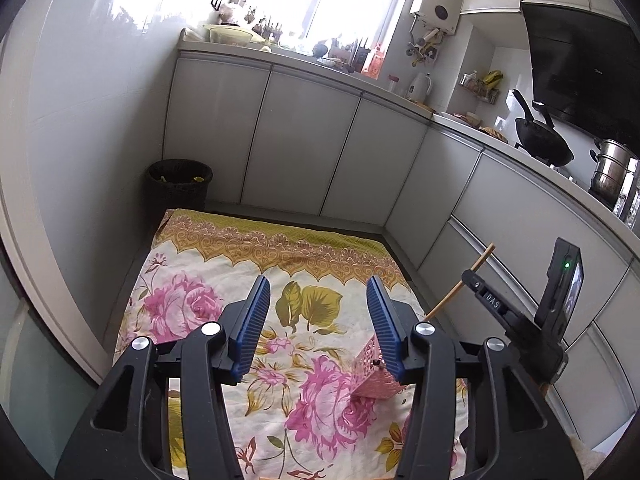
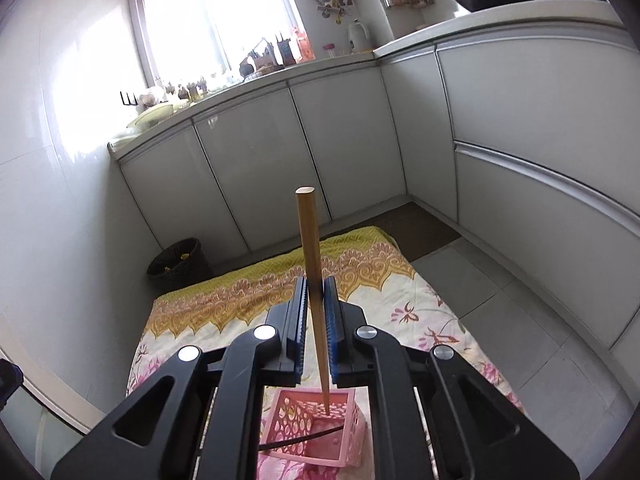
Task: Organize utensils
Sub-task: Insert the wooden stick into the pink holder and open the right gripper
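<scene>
My right gripper (image 2: 315, 286) is shut on a wooden chopstick (image 2: 310, 240) that points up, its lower tip inside a pink perforated holder (image 2: 316, 436) on the floral cloth (image 2: 400, 280). A dark thin utensil lies in the holder. In the left wrist view my left gripper (image 1: 318, 284) is open and empty above the cloth (image 1: 200, 280). The pink holder (image 1: 374, 380) sits partly behind its right finger. The right gripper (image 1: 476, 280) with the chopstick (image 1: 460, 282) shows at the right.
White cabinets (image 1: 304, 148) stand behind and to the right of the cloth. A dark wicker bin (image 1: 178, 184) stands at the far left corner. The counter above holds a wok (image 1: 544, 140), a steel pot (image 1: 610, 172) and a kettle.
</scene>
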Demonstrator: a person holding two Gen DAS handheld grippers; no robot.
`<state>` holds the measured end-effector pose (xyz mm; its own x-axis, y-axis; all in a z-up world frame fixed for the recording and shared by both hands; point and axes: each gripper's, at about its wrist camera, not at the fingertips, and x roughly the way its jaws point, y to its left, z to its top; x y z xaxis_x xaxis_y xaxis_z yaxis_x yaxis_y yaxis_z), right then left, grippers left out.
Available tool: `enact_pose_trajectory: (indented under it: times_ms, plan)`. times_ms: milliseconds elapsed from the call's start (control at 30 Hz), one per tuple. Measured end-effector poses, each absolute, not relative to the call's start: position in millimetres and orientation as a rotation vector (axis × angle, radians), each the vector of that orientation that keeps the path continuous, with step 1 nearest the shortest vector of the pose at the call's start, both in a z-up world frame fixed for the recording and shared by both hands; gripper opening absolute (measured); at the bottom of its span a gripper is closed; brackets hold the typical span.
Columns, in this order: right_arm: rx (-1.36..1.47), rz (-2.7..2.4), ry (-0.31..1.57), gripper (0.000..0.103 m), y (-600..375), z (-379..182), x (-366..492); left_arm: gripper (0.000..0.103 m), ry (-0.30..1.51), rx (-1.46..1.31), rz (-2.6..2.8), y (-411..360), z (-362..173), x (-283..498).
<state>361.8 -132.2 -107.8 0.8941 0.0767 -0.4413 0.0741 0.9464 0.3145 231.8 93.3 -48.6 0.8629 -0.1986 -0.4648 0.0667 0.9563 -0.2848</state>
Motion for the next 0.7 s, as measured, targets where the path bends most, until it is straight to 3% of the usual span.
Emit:
enact_pose_trajectory:
  times_ms: [67,100,133,267,400,500,600,700]
  plan:
    - [0.336,0.009,0.466,0.030,-132.4,-108.6,357.2,0.052,0.506,-0.266,-0.136,95.5,-47.1,229.5]
    - [0.340,0.008,0.453,0.057,-132.4,-107.4,351.3,0.053,0.502,-0.270,-0.136,96.4,-46.3,228.6]
    - [0.339,0.007,0.430,0.074,-133.1,-104.2,344.7,0.055,0.499,-0.271,-0.137,97.4,-45.6,227.8]
    - [0.271,-0.081,0.260,0.093,-137.1,-77.4,296.0,0.065,0.473,-0.275,-0.144,97.9,-41.3,221.6]
    - [0.205,-0.184,0.067,0.097,-141.0,-54.5,227.4,0.084,0.428,-0.260,-0.162,93.1,-35.0,211.7]
    - [0.118,-0.278,0.033,0.097,-140.9,-51.8,187.1,0.096,0.422,-0.229,-0.202,85.1,-32.6,206.7]
    - [0.050,-0.313,0.079,0.097,-141.5,-65.2,157.0,0.096,0.460,-0.154,-0.283,68.7,-35.5,204.9]
    - [0.057,-0.281,0.281,0.097,-148.4,-84.8,144.6,0.096,0.555,-0.042,-0.387,42.4,-47.8,204.8]
